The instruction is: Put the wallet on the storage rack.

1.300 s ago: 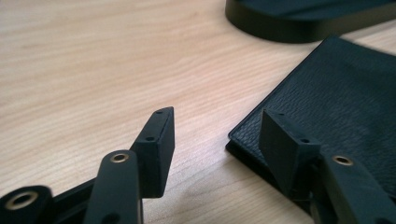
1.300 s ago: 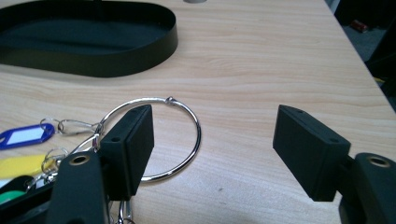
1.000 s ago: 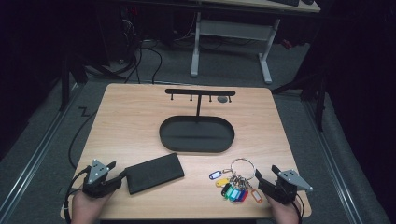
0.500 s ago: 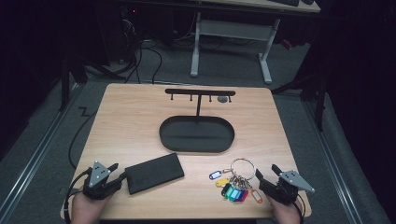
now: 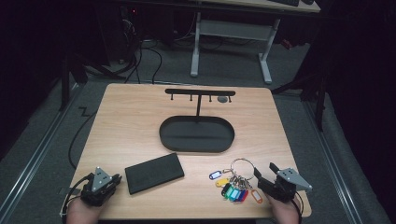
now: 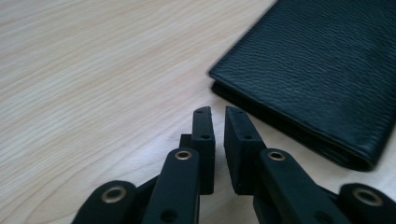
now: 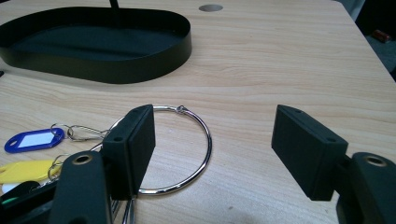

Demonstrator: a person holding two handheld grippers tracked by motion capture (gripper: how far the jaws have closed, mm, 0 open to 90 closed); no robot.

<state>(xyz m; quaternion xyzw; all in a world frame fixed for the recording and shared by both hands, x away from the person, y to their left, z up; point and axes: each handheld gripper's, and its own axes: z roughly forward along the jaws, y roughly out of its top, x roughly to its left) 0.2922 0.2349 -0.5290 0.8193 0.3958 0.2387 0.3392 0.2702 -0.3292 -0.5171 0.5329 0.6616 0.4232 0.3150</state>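
Key ring (image 7: 184, 149): flat on the tabletop (image 5: 130, 126) at its near right, coloured tags (image 5: 236, 189) fanned toward the person, just left of the right hand-held gripper (image 7: 212, 149).
Right hand-held gripper: jaws spread wide, nothing between them; the ring's wire lies at its left jaw, slightly off the gap's centre.
Likely move (judged): shift left to straddle the wire.
Wallet (image 6: 322, 70): long axis slanting up to the right in the high view, just beside the left hand-held gripper (image 6: 217, 116).
Left hand-held gripper: jaws nearly together, empty.
Hook stand (image 5: 198, 95): far beyond both, above the oval tray (image 5: 196, 144).
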